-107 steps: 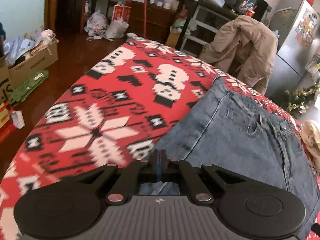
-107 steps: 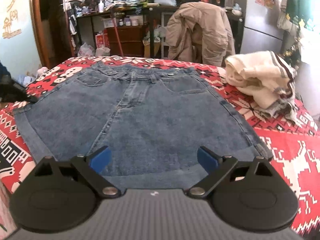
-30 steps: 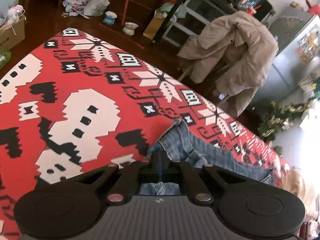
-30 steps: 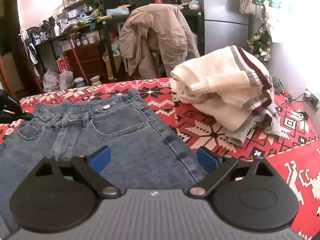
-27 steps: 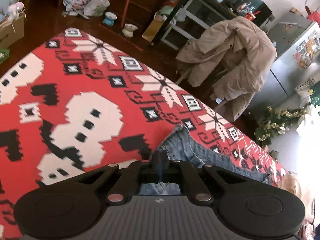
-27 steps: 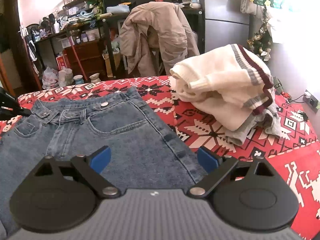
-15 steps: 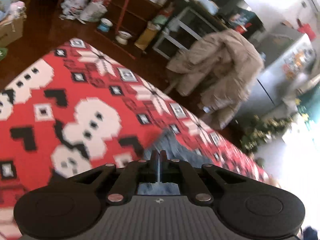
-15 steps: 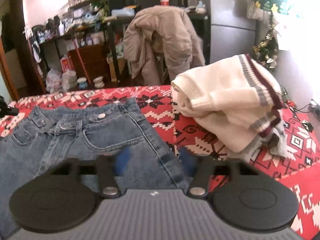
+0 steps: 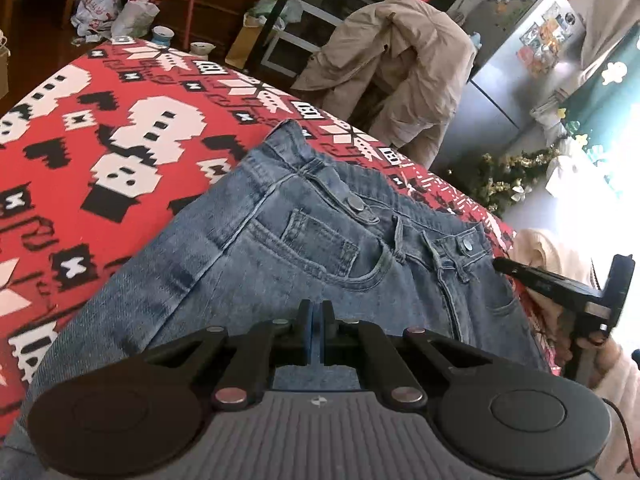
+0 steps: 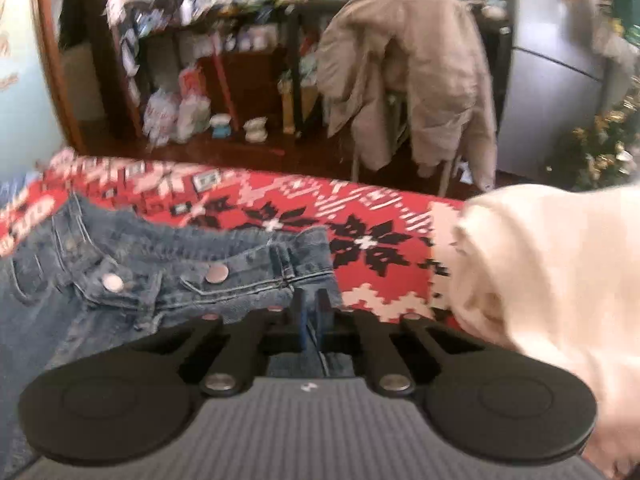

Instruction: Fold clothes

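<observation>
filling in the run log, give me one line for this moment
task: fold clothes | left gripper: shut on denim shorts | right gripper: shut on shorts' waistband edge | cream sweater: beside shorts, untouched

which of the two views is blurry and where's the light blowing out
Right wrist view: motion-smeared all over, worst on the cluttered shelves and the cream sweater, while the denim shorts near the right gripper stay fairly readable. Left wrist view: sharp on the shorts, but window light at the right edge washes out to white; straight edges bow from the fisheye.
</observation>
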A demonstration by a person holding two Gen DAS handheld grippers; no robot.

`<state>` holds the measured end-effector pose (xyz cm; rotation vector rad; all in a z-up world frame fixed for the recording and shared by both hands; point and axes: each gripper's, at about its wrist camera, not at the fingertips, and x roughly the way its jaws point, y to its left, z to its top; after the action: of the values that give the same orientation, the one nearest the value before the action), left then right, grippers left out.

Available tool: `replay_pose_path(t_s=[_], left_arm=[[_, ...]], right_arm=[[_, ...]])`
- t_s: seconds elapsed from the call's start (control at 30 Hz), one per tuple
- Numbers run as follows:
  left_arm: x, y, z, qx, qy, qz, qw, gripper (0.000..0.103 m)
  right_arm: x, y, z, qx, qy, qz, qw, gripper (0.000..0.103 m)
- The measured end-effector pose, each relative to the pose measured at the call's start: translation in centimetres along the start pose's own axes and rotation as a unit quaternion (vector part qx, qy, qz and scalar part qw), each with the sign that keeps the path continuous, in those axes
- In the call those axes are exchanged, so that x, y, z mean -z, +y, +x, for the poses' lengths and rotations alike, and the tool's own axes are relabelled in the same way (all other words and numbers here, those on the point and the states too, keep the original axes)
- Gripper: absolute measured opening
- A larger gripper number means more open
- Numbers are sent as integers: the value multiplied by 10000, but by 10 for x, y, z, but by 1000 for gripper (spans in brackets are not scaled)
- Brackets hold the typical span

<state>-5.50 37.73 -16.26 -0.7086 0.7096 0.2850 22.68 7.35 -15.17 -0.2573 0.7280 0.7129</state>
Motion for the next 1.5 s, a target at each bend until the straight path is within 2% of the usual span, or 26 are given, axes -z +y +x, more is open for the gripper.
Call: replay_pose_path(t_s=[0.1, 0.23, 0.3, 0.4, 0.47, 0.6, 0.77, 0.97, 1.1, 1.2, 1.33, 1.5], left_arm=[[-1, 6, 1, 49, -7, -115, 9999, 1], [1, 9, 0, 79, -31, -194, 9998, 1], [3, 7, -3, 123, -49, -175, 9998, 1], [8, 3, -7, 119, -73, -25, 9999, 1], [13, 2, -7, 134, -44, 5, 9999, 1], [25, -1, -9, 183, -12, -17, 9998, 1], [34, -13, -27, 183, -48, 83, 9998, 1], [47, -22, -36, 99, 93, 215, 9997, 2], [53, -26, -37, 104, 163, 205, 9996, 2], [55, -31, -38, 127, 195, 295, 9993, 2], [58, -33, -38, 178, 209, 398, 9988, 2], [63, -33, -38, 320, 221, 215, 9990, 2]], right_arm=[[-3, 3, 14, 120, -74, -200, 9997, 3], [-16, -8, 22, 117, 101, -20, 9999, 3], [-20, -15, 11, 287, -5, 20, 9996, 3], [-12, -33, -28, 19, -355, 415, 9985, 5], [5, -39, -56, -75, -449, 509, 9977, 6], [42, -34, -75, -16, -100, 139, 9999, 7], [60, -24, -64, 23, 114, 36, 9999, 7], [41, -18, -37, 70, 1, 22, 10000, 8], [18, -19, -9, 168, 146, 155, 9996, 8], [15, -21, -5, 161, 216, 78, 9996, 8], [32, -27, -27, 140, 328, -272, 9990, 8], [79, -39, -80, 191, 436, -540, 9974, 8]])
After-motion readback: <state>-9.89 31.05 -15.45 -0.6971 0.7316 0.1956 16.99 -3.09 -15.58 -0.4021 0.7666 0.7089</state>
